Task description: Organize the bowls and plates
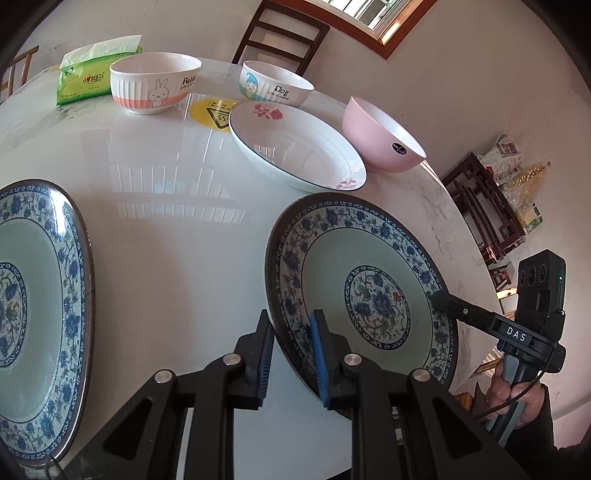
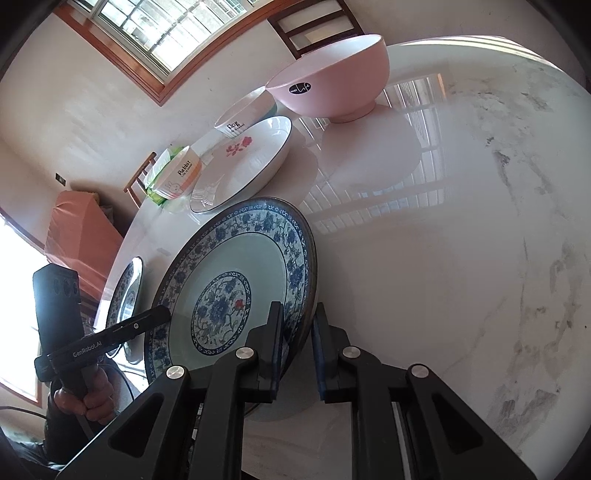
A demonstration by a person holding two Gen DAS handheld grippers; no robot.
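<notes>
A blue-and-white floral plate (image 1: 364,280) is held between both grippers, tilted above the white table (image 1: 166,229). My left gripper (image 1: 291,325) straddles its left rim, jaws close on the rim. My right gripper (image 2: 297,317) straddles the opposite rim of the same plate (image 2: 236,273). A second matching plate (image 1: 33,306) lies at the left; it also shows in the right wrist view (image 2: 127,291). A white plate with red flowers (image 1: 295,147), a pink bowl (image 1: 384,136), a rabbit bowl (image 1: 155,83) and a dog bowl (image 1: 275,83) stand further back.
A green tissue pack (image 1: 88,75) lies at the far left of the table. A yellow sticker (image 1: 214,112) is on the tabletop. A dark chair (image 1: 280,33) stands behind the table. Dark wooden furniture (image 1: 484,210) with bags stands beyond the table's right edge.
</notes>
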